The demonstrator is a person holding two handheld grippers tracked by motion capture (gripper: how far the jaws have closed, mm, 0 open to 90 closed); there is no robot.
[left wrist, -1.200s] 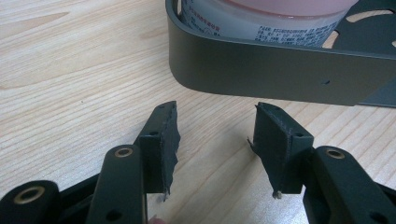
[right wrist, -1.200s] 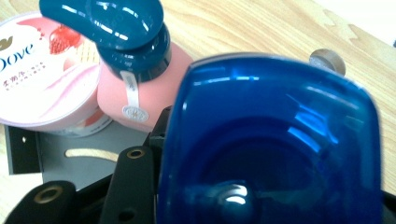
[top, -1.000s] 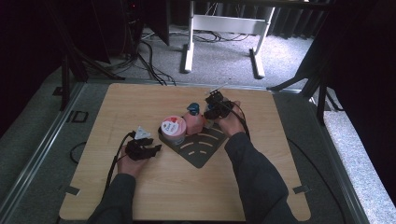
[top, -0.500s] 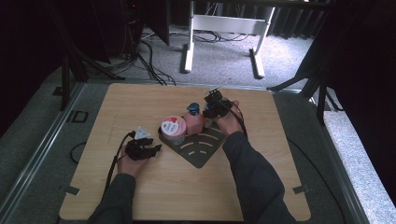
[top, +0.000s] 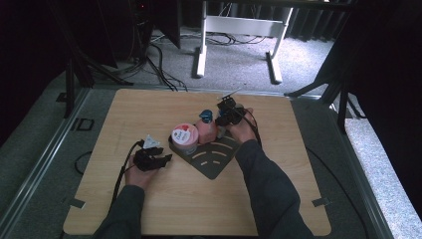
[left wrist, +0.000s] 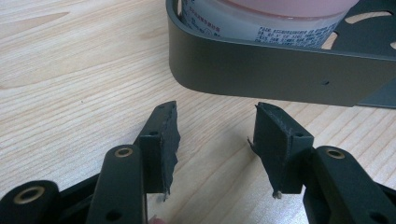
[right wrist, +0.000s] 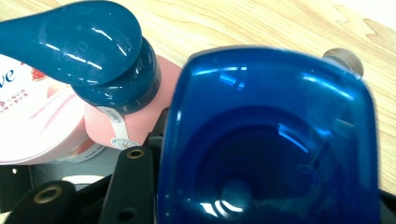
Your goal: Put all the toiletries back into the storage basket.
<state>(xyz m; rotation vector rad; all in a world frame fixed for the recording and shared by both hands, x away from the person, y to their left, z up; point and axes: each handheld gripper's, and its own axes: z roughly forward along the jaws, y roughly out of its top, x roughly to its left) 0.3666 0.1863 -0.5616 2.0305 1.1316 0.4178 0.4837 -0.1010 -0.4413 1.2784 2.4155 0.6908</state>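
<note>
A: Starting with the left tongs point(left wrist: 215, 112)?

B: Standing apart, with nothing between the pads but bare wood. Resting low on the pale wooden counter point(top: 124, 204), aimed at the rounded corner of the dark grey slotted metal tray point(left wrist: 261, 70), near it but not touching.

A: And over at the right tongs point(top: 222, 119)?

B: Clamped on a glossy blue plastic container point(right wrist: 275, 140), as far as the right gripper view lets on. Only one black jaw to be seen, pressed against the container's side; the other hidden behind it.

A: Placing that container where?

B: Up at the far edge of the tray, just beside the pink pump bottle with a teal head point(top: 205, 130). Too close to the lens to tell whether resting on the tray or lifted off it.

A: Anything crowding the spot?

B: Plenty. The pump bottle right alongside, teal spout leaning across the view. Next to that, a white jar with a pink lid point(top: 184, 137), both standing upright in the tray's back corner. Nearer slots of the tray lying bare.

A: Beyond the counter?

B: Grey carpet point(top: 308, 64), a white metal stand point(top: 239, 25) and black cables point(top: 149, 55), all well apart from the work.
</note>
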